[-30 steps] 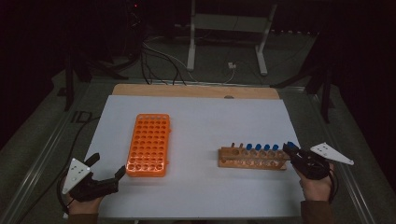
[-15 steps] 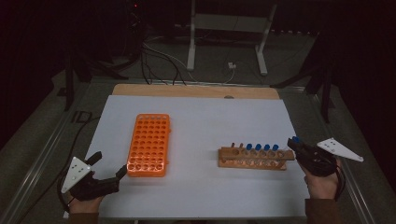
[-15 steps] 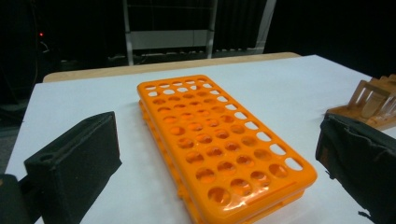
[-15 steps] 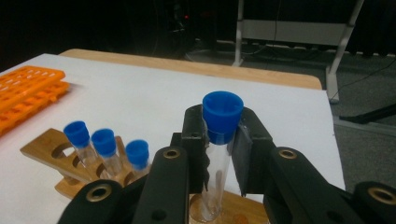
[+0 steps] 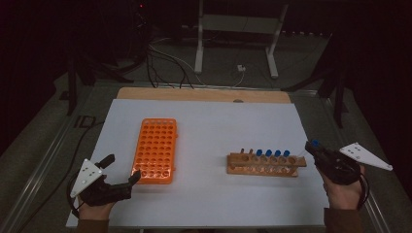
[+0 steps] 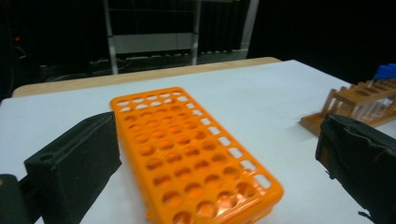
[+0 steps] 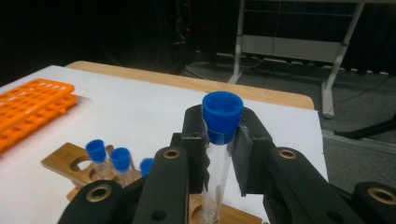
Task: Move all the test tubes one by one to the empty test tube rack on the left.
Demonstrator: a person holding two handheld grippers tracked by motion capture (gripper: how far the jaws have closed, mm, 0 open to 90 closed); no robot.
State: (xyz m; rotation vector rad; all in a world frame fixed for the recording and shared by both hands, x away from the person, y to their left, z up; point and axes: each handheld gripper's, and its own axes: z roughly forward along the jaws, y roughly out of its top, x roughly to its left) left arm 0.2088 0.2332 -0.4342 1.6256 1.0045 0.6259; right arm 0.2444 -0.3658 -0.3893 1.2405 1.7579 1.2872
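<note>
Blue-capped tube (image 7: 219, 140) upright, clamped between right tongs (image 7: 219, 144), above wooden rack (image 5: 262, 165).

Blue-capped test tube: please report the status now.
Right tool shut on blue-capped test tube, above wooden rack. Left tool open, beside orange rack. Nothing in the way.

Dark room, white metal stand (image 5: 236, 29) behind

Orange rack (image 5: 155, 150), brown wooden rack (image 5: 262, 165), blue-capped clear tube (image 7: 219, 144), white tabletop (image 5: 218, 121).
</note>
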